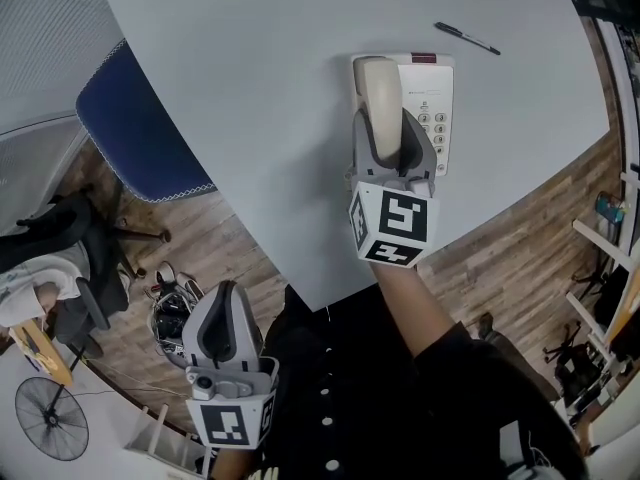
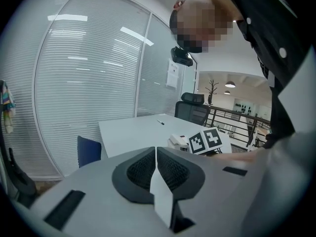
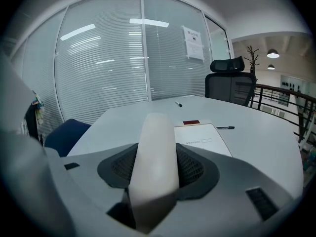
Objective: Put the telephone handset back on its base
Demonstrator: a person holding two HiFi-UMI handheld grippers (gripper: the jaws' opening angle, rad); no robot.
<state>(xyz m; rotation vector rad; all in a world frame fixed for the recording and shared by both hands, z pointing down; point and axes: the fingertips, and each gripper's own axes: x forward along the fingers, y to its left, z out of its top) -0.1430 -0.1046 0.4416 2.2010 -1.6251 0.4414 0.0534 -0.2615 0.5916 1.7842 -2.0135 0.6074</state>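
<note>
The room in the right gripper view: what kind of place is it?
Most likely an office meeting room: a big grey table with a desk telephone and a pen, glass walls with blinds, and a black office chair.

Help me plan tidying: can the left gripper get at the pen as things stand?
Probably not: the left gripper hangs off the table's near edge, jaws shut, while the pen lies far across it, beyond the telephone base and the right gripper.

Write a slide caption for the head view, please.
Right gripper holds the handset at the phone base on the table.
</note>
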